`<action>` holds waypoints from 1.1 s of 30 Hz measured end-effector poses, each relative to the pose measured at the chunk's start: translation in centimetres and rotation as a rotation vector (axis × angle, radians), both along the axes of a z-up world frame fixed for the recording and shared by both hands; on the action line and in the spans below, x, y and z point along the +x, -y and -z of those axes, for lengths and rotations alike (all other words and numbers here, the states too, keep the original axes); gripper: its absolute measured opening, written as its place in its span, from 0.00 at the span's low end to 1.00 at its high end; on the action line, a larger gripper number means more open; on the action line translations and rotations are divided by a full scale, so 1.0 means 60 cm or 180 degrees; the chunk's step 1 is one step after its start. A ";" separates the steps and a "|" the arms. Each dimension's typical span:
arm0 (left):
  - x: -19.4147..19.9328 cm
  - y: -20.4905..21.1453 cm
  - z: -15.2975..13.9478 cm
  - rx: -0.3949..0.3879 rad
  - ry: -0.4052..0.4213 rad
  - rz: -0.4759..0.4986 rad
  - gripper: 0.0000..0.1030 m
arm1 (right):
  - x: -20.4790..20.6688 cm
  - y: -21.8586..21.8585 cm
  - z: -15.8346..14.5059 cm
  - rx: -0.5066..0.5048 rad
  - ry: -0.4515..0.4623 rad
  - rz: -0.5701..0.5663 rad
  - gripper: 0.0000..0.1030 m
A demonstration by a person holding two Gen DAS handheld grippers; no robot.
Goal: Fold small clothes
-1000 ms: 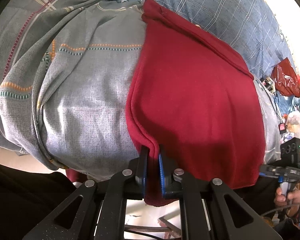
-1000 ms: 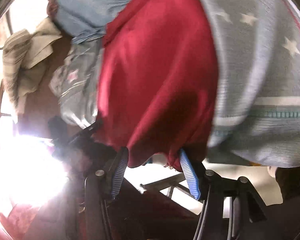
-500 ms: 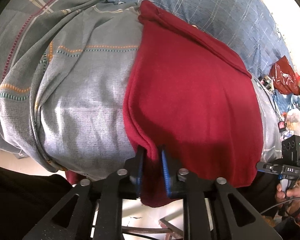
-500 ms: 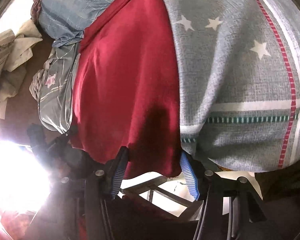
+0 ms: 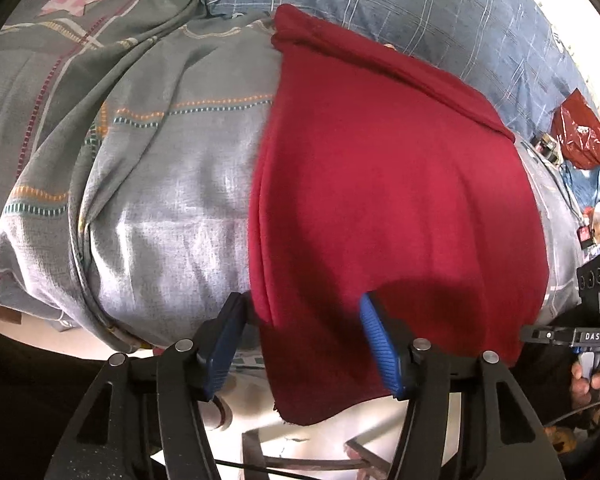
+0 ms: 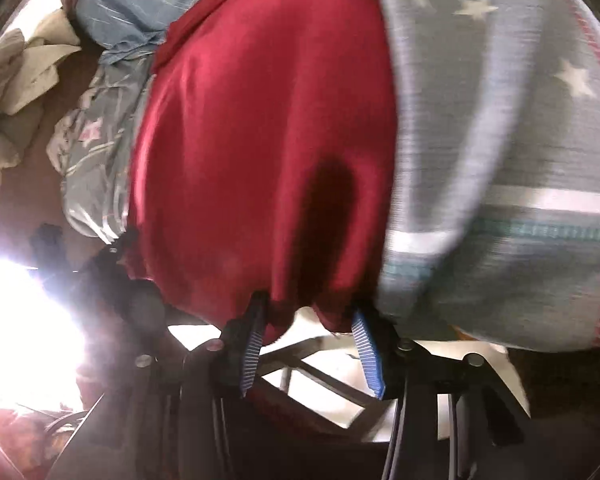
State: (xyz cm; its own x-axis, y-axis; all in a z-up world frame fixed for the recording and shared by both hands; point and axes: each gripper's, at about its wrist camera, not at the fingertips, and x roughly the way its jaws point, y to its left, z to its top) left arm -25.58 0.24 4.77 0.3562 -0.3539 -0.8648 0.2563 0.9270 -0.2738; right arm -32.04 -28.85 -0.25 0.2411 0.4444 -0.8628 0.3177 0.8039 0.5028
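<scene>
A dark red cloth (image 5: pixel 396 200) lies spread flat on a grey patterned bedsheet (image 5: pixel 160 200), its near edge hanging over the bed's edge. My left gripper (image 5: pixel 302 312) is open, its blue-padded jaws straddling the cloth's near left corner without clamping it. In the right wrist view the red cloth (image 6: pixel 260 140) fills the middle. My right gripper (image 6: pixel 308 312) is open at its hanging near edge, which droops between the jaws. The right gripper's body (image 5: pixel 592 312) shows at the far right of the left wrist view.
A blue checked blanket (image 5: pixel 420 8) lies behind the cloth. A red plastic bag (image 5: pixel 580 136) and small clutter sit at the far right. Crumpled pale cloths (image 6: pixel 16 92) lie at the left of the right wrist view. A metal frame (image 5: pixel 308 460) shows below the bed's edge.
My left gripper has opened and let go of the red cloth's corner. The right gripper stays open and has shifted a little along the cloth's edge.
</scene>
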 end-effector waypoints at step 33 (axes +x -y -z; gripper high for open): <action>0.063 -0.011 -0.059 -0.0400 0.0052 0.0036 0.06 | -0.042 0.049 0.041 0.0741 -0.0150 0.0635 0.66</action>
State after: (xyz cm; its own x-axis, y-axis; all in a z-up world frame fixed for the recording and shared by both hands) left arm -21.79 0.93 8.32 0.3651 -0.4634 -0.8074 0.2720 0.8826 -0.3835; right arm -34.53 -31.77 -2.72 0.3057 0.5792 -0.7557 0.4850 0.5883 0.6471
